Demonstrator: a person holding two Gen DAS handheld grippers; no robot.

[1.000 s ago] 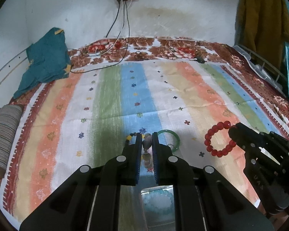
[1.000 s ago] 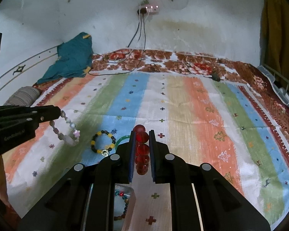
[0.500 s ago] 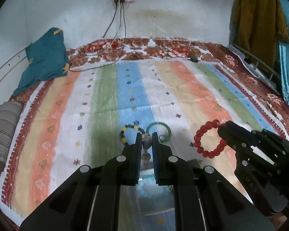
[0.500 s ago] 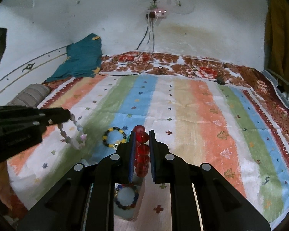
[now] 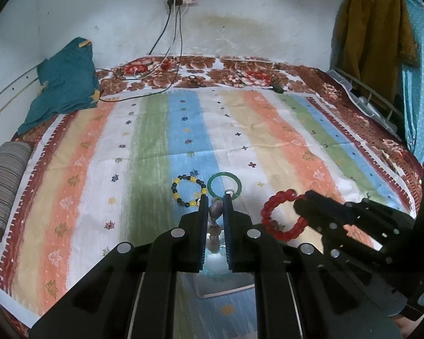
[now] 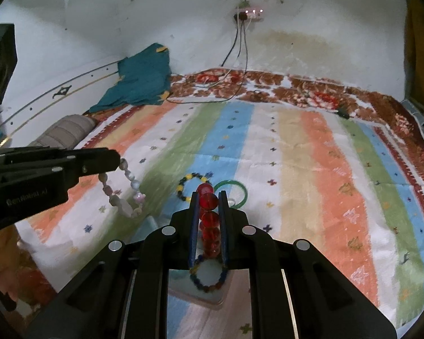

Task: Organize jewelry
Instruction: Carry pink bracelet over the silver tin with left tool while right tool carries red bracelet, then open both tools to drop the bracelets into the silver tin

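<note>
My left gripper is shut on a pale stone-bead bracelet, which hangs from it in the right wrist view. My right gripper is shut on a red bead bracelet, which also shows in the left wrist view. Both are held above the striped bedspread. A black-and-yellow bead bracelet and a green bangle lie on the spread just beyond both grippers. A container holding a dark multicolour bead bracelet sits below the right gripper.
A teal cloth lies at the far left corner. Cables run from a wall power strip onto the bed. A striped roll lies at the left edge. A yellow garment hangs at right.
Both grippers have drawn back toward the near edge of the bed with their bracelets held. The bracelets on the spread now sit further from the fingertips.
</note>
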